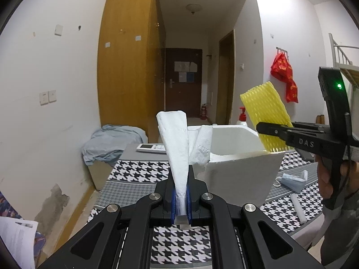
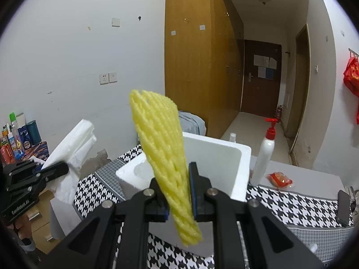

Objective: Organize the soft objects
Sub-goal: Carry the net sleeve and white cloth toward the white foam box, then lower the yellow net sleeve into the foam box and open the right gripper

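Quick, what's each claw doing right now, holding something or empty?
Left claw: closed on the white tissue.
Right claw: closed on the yellow foam net, above the white foam box.

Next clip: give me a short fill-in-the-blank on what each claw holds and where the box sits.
1. The left claw is shut on a folded ____ cloth.
2. The right claw grips a ____ foam net.
3. The white foam box in front of both claws stands on a ____-patterned cover.

Missing words: white; yellow; houndstooth
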Action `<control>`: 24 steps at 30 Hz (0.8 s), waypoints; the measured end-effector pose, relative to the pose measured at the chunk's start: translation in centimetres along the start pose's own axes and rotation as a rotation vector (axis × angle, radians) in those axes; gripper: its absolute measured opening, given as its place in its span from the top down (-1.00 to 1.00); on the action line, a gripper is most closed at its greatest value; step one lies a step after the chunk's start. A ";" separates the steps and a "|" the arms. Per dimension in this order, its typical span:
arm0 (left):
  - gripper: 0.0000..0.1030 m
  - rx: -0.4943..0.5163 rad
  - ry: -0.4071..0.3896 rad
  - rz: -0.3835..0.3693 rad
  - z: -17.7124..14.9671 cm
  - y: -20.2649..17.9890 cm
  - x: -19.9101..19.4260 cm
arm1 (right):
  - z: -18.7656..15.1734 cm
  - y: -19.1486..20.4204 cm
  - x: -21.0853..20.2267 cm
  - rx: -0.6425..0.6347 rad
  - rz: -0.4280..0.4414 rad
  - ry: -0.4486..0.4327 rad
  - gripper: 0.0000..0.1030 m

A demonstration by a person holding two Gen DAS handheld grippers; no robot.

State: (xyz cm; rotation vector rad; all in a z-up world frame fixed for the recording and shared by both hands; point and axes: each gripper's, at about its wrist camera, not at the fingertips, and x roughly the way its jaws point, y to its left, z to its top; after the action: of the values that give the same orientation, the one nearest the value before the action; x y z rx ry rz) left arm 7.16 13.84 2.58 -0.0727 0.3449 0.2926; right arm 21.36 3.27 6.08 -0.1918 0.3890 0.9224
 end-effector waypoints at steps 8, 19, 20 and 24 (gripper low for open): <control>0.86 -0.017 0.000 0.025 -0.2 0.5 -0.3 | 1.2 -0.1 2.2 0.012 0.008 0.019 0.65; 0.86 -0.025 0.005 0.021 -0.4 0.8 -0.2 | 1.7 -0.2 4.1 0.026 -0.010 0.053 0.65; 0.86 -0.024 0.003 0.021 -0.3 0.8 -0.3 | 1.6 -0.2 4.3 0.031 -0.013 0.055 0.65; 0.86 -0.025 -0.002 0.025 -0.4 1.0 -0.4 | 1.8 -0.3 4.7 0.038 -0.023 0.063 0.65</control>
State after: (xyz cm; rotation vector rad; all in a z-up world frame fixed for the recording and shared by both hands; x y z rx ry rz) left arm 6.38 14.61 2.30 -0.0930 0.3407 0.3220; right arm 24.57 7.16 5.80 -0.1901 0.4618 0.8874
